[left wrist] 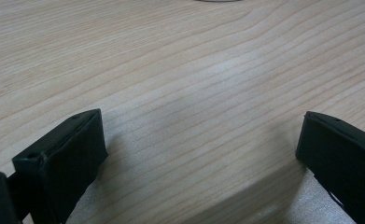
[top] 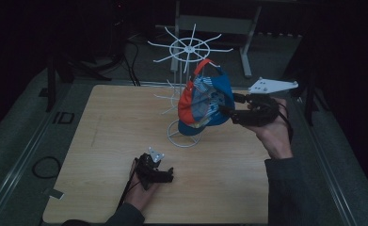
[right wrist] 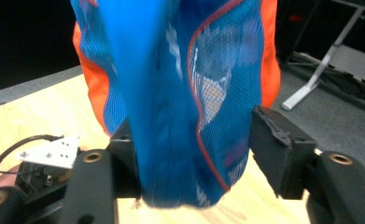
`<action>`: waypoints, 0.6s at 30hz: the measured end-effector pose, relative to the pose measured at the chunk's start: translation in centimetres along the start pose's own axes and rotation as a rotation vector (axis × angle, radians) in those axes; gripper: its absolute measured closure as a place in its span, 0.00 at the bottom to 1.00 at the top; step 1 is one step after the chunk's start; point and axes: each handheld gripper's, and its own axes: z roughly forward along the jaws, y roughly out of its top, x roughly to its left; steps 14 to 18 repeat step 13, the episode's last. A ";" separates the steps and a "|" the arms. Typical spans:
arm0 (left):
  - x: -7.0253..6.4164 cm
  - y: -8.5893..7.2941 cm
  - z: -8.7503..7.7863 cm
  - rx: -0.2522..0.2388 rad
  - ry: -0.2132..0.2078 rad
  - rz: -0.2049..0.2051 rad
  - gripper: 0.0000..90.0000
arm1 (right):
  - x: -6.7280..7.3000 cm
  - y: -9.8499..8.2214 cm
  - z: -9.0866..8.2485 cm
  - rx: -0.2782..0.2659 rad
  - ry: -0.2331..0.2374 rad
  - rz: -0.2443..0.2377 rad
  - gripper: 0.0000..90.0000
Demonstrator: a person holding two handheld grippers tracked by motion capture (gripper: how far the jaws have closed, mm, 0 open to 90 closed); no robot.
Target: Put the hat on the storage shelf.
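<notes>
While a blue and orange cap (top: 205,101) hangs on a white wire stand (top: 185,70) at frame centre, the right gripper (top: 236,107) spreads wide around its fabric, gripping nothing. Best withdraw slowly, avoiding snags. Lower left, the left gripper (top: 165,173) rests open, empty, on the table (top: 111,127).

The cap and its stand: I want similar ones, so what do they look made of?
Cap: seemingly thin synthetic mesh, blue and orange; tiny holes show in the weave. Stand: probably white-coated metal wire, given its thin stiff spokes and ring base.
</notes>
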 end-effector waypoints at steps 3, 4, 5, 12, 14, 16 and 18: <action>0.0 0.0 0.0 0.000 0.000 0.000 0.02 | 0.1 -1.0 0.0 0.010 -0.018 0.008 0.37; 0.0 0.0 0.0 0.000 0.000 0.000 0.02 | 0.1 -1.3 0.0 0.012 -0.019 0.017 0.35; 0.0 0.0 0.0 0.001 0.000 0.001 0.02 | 0.2 -1.6 0.0 0.014 -0.019 0.021 0.34; 0.0 0.0 0.0 -0.001 0.000 0.001 0.02 | 0.6 -3.8 -0.6 -0.003 -0.074 0.061 0.28; 0.0 0.0 0.0 -0.001 0.000 0.000 0.02 | 0.6 -4.2 -0.6 -0.002 -0.079 0.069 0.27; 0.0 0.0 0.0 -0.001 0.000 0.000 0.02 | 0.6 -4.2 -0.6 -0.002 -0.079 0.069 0.27; 0.0 0.0 0.0 -0.001 0.000 0.000 0.02 | 0.6 -4.2 -0.6 -0.002 -0.079 0.069 0.27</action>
